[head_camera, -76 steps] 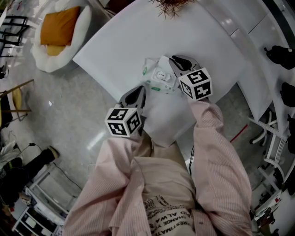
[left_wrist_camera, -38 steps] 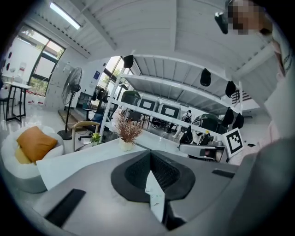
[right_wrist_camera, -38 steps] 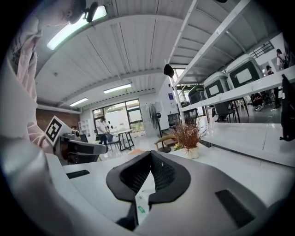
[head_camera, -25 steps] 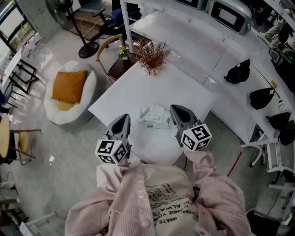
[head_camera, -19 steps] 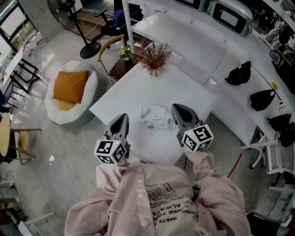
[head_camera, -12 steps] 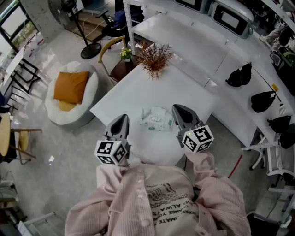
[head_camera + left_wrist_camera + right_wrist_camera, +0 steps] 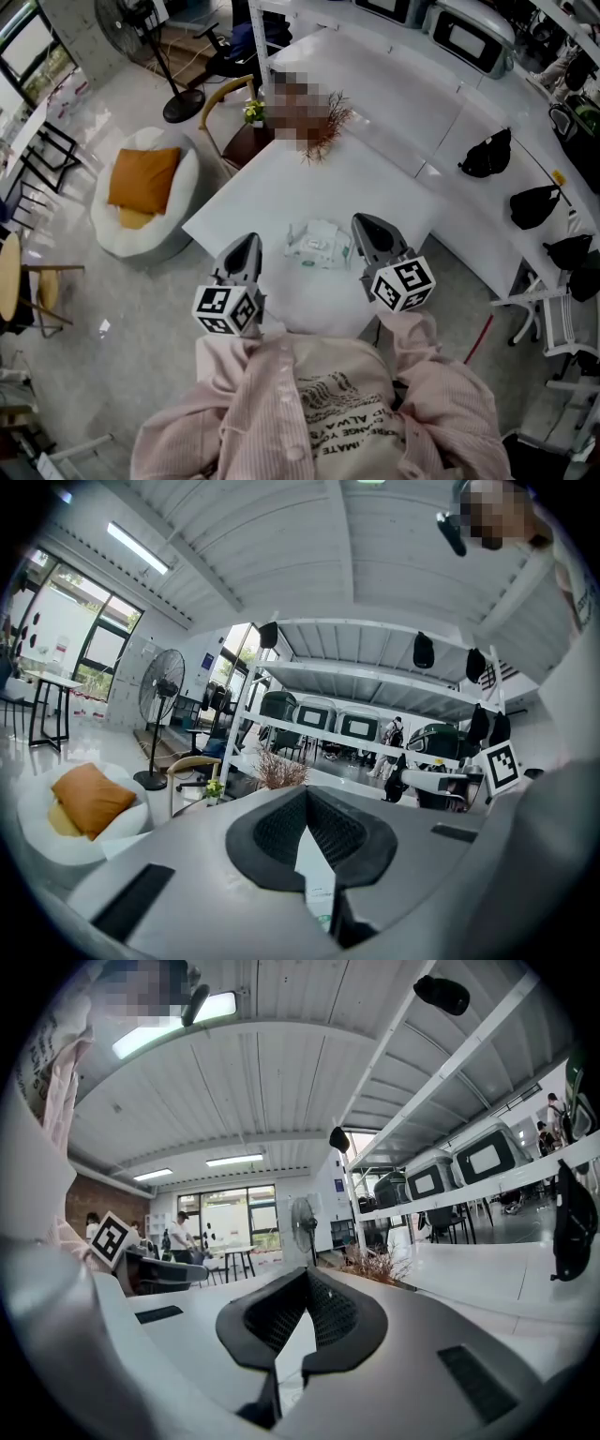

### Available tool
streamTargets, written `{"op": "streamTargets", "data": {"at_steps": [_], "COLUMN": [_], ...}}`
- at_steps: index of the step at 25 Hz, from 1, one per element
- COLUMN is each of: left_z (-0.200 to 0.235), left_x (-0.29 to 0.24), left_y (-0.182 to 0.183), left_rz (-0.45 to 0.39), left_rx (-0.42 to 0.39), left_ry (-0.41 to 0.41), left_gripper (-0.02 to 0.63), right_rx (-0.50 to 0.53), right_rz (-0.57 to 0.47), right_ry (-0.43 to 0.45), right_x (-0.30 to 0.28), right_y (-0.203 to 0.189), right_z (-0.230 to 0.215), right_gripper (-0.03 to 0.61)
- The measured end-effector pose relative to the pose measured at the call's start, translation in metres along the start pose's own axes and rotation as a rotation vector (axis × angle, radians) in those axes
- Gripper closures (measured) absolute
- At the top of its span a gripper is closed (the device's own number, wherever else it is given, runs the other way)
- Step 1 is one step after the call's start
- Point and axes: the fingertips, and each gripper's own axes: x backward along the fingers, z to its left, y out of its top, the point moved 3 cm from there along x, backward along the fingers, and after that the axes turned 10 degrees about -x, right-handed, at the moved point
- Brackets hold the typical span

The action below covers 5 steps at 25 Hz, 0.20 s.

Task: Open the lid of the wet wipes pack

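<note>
The wet wipes pack (image 7: 321,242) lies flat near the middle of the white table (image 7: 281,178), touched by nothing. The left gripper (image 7: 247,244) is at about 8 o'clock from it and the right gripper (image 7: 364,225) at about 3 o'clock, both a little apart from it. Each gripper has its jaws pressed together and empty. The pack is too small in the head view to tell how its lid stands.

I think the main risk is this: the pack looks light and lies loose, so pulling the lid without the other gripper holding the pack down may lift or slide the whole pack. Jaws kept together also cannot pinch the flap.

I count one pack, two grippers, one table, one dried plant (image 7: 333,117) at 12 o'clock, and one orange cushion (image 7: 141,176) at 10 o'clock.
</note>
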Motion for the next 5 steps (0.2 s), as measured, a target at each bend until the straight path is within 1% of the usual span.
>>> {"op": "streamTargets", "data": {"at_steps": [5], "left_z": [0.0015], "left_x": [-0.0035], "left_y": [0.0010], "left_rz": [0.003], "left_rx": [0.006], "left_ry": [0.005], "left_gripper": [0.614], "right_rx": [0.004], "right_rz": [0.004], "right_ry": [-0.005], "right_x": [-0.0015], "right_y": [0.0014], "right_z": [-0.0028], "right_gripper": [0.578]}}
